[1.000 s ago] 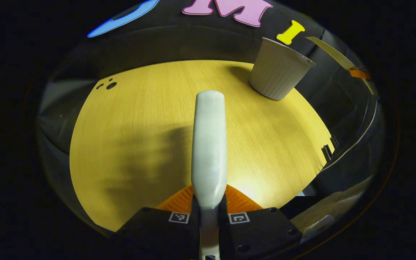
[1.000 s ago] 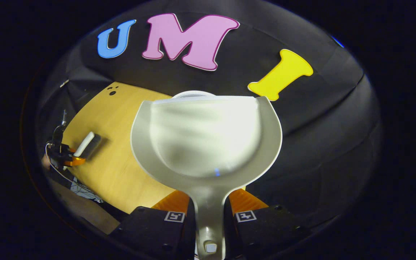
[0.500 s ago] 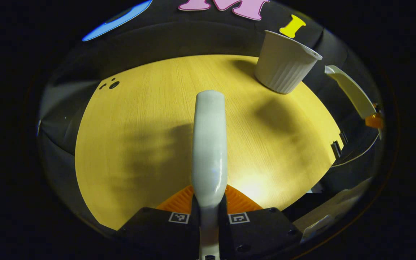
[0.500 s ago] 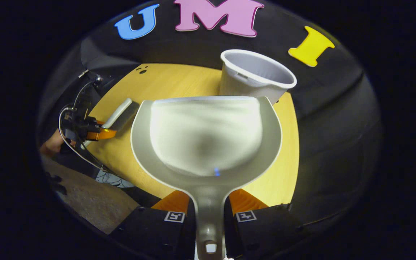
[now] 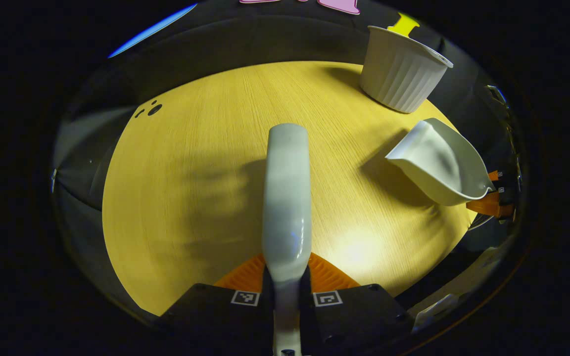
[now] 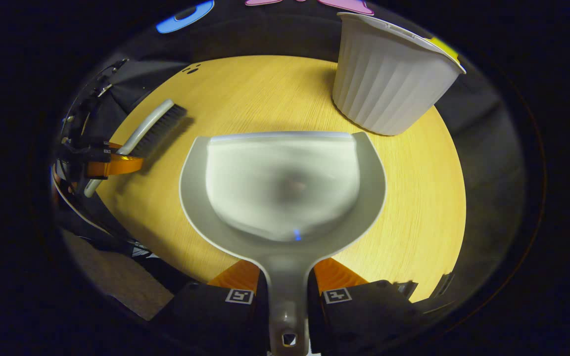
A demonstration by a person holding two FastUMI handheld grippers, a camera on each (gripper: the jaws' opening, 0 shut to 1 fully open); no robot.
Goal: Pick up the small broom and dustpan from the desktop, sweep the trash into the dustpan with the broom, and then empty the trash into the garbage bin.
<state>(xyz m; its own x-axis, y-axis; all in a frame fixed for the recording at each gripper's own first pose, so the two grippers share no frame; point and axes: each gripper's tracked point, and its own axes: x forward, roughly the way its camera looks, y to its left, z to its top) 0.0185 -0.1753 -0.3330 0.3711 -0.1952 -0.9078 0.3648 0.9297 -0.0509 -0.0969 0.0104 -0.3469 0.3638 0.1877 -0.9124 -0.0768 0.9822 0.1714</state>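
Dustpan (image 6: 282, 193), light stiff plastic, pinched at its handle by right gripper (image 6: 287, 291) near bin (image 6: 389, 86); broom (image 5: 286, 198), likewise handle-clamped in left gripper (image 5: 286, 291).

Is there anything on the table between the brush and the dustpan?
No. In the right gripper view, only bare wood and shadow lie between the brush and the dustpan.

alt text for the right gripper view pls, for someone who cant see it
The right gripper is shut on the handle of a pale dustpan, held open side up over a round wooden table. A white ribbed garbage bin stands beyond it to the right, and at far left the left gripper holds a small broom with dark bristles.
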